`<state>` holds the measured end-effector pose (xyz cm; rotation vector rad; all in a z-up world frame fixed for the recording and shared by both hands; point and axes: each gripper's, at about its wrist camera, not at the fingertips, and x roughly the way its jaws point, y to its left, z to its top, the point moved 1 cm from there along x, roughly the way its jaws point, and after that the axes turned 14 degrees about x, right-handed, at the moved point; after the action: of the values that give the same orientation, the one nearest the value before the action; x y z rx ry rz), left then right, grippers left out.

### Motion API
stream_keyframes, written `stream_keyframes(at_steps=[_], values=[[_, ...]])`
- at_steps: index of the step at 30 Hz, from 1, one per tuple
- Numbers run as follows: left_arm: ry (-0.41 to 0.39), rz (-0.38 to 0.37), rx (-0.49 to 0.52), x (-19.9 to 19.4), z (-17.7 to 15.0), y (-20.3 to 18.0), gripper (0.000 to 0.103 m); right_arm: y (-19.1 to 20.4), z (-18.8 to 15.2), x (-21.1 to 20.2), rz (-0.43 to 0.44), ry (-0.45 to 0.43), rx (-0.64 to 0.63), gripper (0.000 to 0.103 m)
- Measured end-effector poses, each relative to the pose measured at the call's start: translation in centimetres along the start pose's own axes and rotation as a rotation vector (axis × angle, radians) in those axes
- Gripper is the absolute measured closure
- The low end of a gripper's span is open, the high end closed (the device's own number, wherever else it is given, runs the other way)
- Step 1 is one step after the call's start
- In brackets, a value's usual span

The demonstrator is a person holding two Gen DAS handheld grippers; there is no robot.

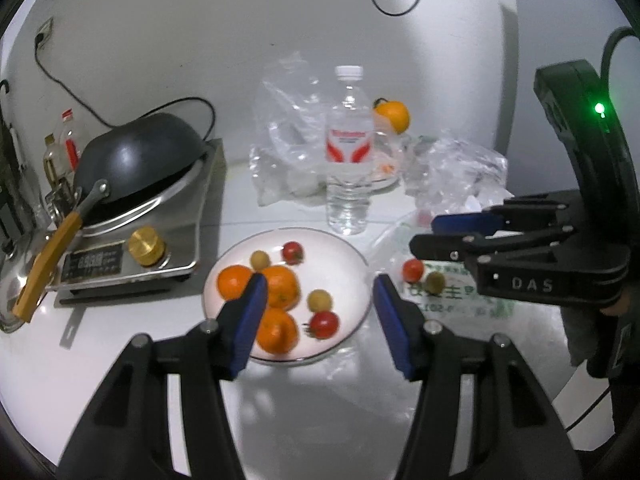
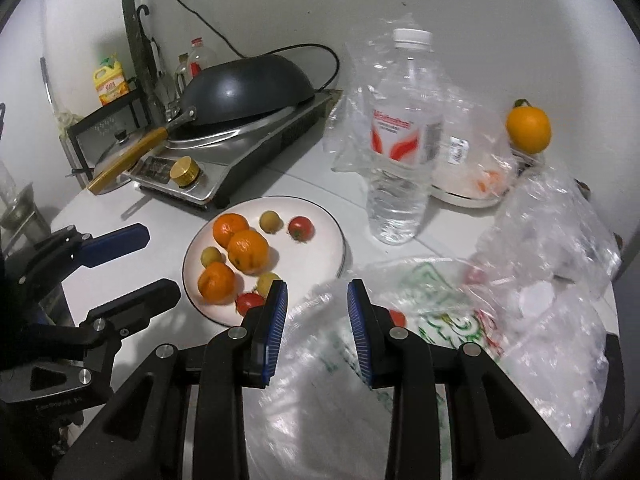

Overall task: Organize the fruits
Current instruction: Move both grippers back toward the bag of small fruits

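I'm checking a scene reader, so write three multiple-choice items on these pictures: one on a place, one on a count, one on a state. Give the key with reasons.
1. Where does the water bottle stand?
A. On the plate
B. Upright on the counter, beyond the plate
C. On the cooker

2. How many oranges lie on the plate?
A. One
B. Five
C. Three

3. How does the wok sit?
A. Upside down on the cooker
B. Right way up, full of fruit
C. Hanging on the wall

Key:
1 B: its base rests on the white counter past the plate's far rim.
2 C: three oranges cluster on the plate's left part, among smaller fruits.
3 A: its rounded dark bottom faces up on the cooker.
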<state>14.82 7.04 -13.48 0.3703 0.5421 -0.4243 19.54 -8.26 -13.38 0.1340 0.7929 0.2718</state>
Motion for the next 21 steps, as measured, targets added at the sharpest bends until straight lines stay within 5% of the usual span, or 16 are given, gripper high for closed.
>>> stream_keyframes(at_steps=[21], values=[[0.023, -0.027, 0.059, 1.6, 2.3, -6.2, 0.047, -7.0, -2.9, -2.2, -0.027, 0.009, 0.056, 0.070]])
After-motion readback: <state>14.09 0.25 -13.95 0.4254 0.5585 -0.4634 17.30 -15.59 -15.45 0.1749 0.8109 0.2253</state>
